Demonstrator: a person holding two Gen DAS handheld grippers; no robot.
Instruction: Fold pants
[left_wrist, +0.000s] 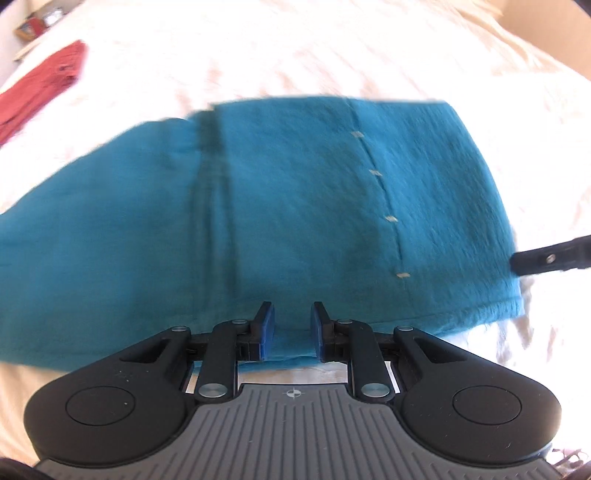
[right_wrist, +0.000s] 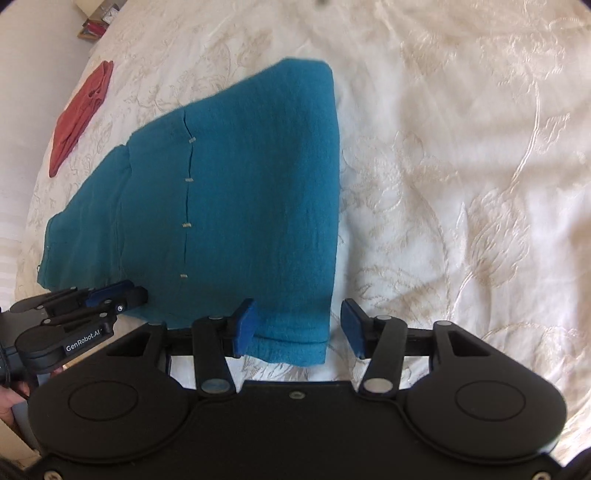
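Note:
The teal pants (left_wrist: 295, 206) lie folded on the white bedspread, with a seam and small pale stitches across them; they also show in the right wrist view (right_wrist: 236, 192). My left gripper (left_wrist: 292, 325) is open, its blue pads apart over the near hem of the pants; it also shows in the right wrist view (right_wrist: 122, 295). My right gripper (right_wrist: 298, 326) is open, its pads either side of the near right corner of the pants. One of its fingers (left_wrist: 546, 258) shows in the left wrist view at the pants' right edge.
A folded red garment (left_wrist: 37, 92) lies at the far left of the bed, also in the right wrist view (right_wrist: 81, 114). The embroidered white bedspread (right_wrist: 461, 184) stretches to the right. Shelves with small items (right_wrist: 96, 22) stand beyond the bed's far left corner.

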